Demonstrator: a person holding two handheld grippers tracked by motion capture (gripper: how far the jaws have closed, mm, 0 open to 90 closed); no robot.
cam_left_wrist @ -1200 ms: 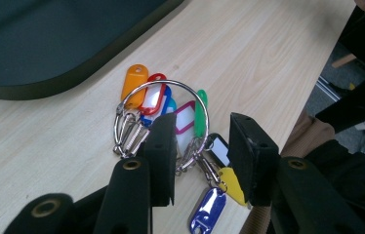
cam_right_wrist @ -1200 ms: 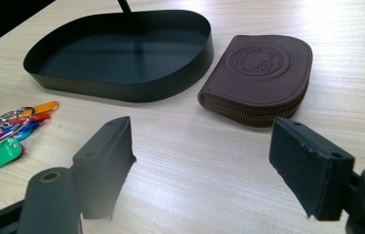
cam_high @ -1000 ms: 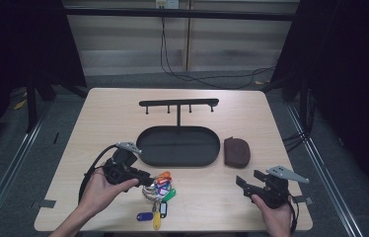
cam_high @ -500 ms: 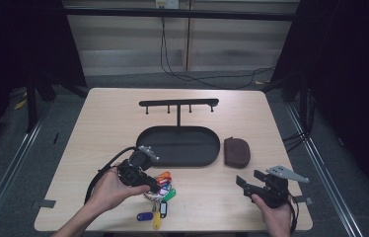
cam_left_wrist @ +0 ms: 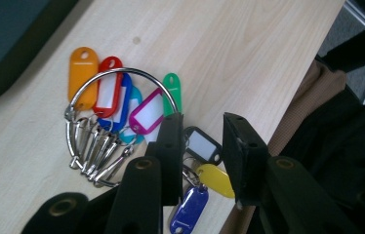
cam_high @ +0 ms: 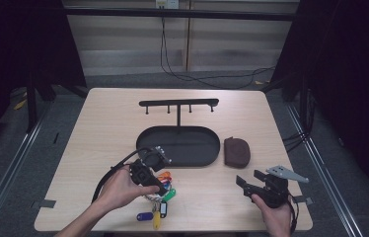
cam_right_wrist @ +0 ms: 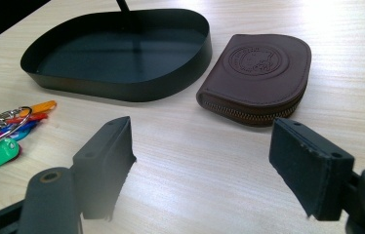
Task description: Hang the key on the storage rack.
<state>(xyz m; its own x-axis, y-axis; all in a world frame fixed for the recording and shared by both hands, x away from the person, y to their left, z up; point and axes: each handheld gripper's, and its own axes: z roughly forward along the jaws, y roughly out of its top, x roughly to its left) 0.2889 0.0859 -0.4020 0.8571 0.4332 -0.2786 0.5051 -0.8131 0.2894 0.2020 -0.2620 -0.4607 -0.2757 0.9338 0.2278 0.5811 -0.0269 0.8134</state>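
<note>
A bunch of coloured key tags on a big metal ring (cam_high: 163,183) lies near the table's front edge; in the left gripper view the ring (cam_left_wrist: 122,78) and its tags spread on the wood. My left gripper (cam_high: 157,186) hovers right over the bunch. Its jaws (cam_left_wrist: 202,119) stand a little apart, with a black tag (cam_left_wrist: 202,146) and a yellow tag (cam_left_wrist: 215,179) showing in the gap beneath them; nothing is pressed. My right gripper (cam_high: 248,177) rests at the front right, jaws wide open (cam_right_wrist: 205,129) and empty, pointing at the brown coin purse (cam_right_wrist: 258,73).
A black oval tray (cam_high: 217,148) sits mid-table, its wall (cam_right_wrist: 136,87) close ahead of the right gripper. A black hook rack (cam_high: 178,103) rises from its far side. The brown purse (cam_high: 237,151) lies just right of the tray. A dark jacket (cam_left_wrist: 327,126) shows past the table edge.
My left hand has carried its gripper rightward, from beside the key bunch to over it. The right hand and gripper have stayed put.
</note>
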